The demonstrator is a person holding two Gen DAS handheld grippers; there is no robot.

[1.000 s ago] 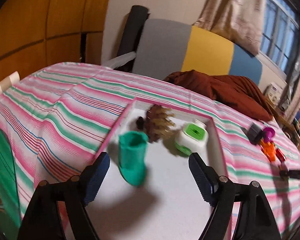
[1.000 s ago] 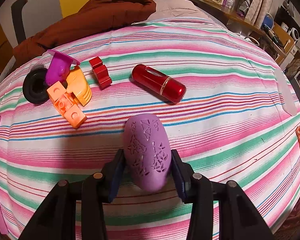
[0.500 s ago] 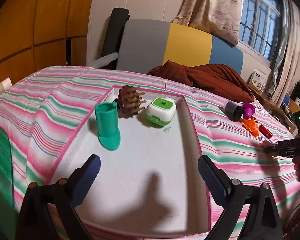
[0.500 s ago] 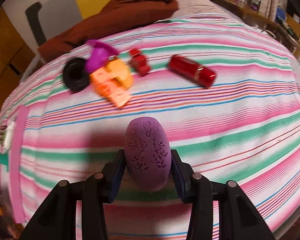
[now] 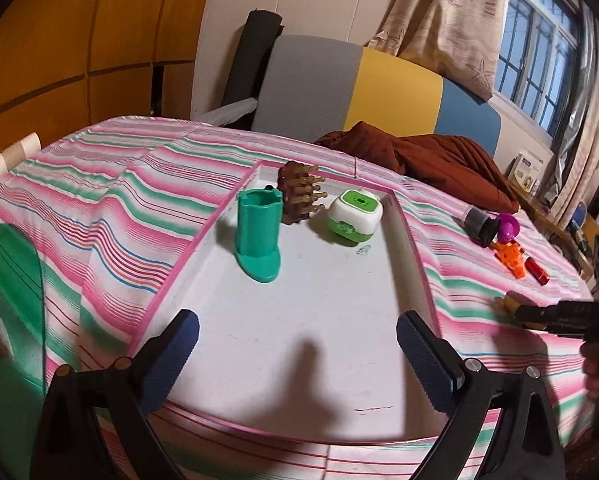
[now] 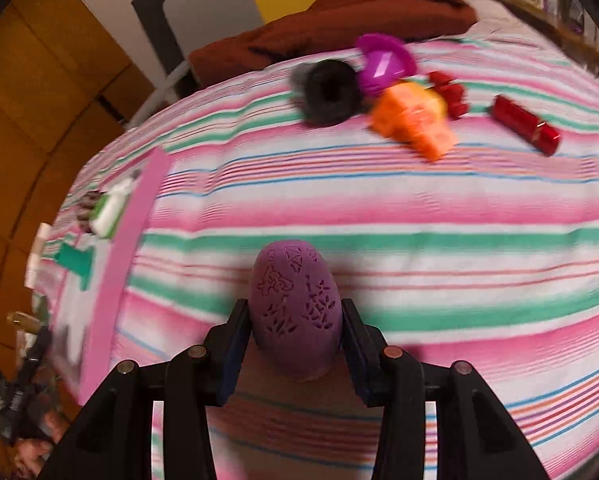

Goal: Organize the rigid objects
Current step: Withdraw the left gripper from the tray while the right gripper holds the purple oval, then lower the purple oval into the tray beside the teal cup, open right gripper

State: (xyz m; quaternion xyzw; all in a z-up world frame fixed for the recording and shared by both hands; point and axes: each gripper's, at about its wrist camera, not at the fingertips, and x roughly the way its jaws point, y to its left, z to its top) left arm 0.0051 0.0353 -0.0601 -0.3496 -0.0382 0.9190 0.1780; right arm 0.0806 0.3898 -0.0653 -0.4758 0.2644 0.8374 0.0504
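Two views: right gripper clamps purple egg, seen only there; left gripper wide open over tray

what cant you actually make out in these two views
- Right wrist view: the purple egg-shaped object's near end is hidden between the right gripper's fingers.
- Right wrist view: the pink-rimmed tray is motion-blurred and cut by the left edge, so its contents are smears.
- Right wrist view: the orange toy and black ring are blurred.
- Left wrist view: what the right gripper carries is hidden; only its dark body shows.
- Left wrist view: the green object at left is cropped.
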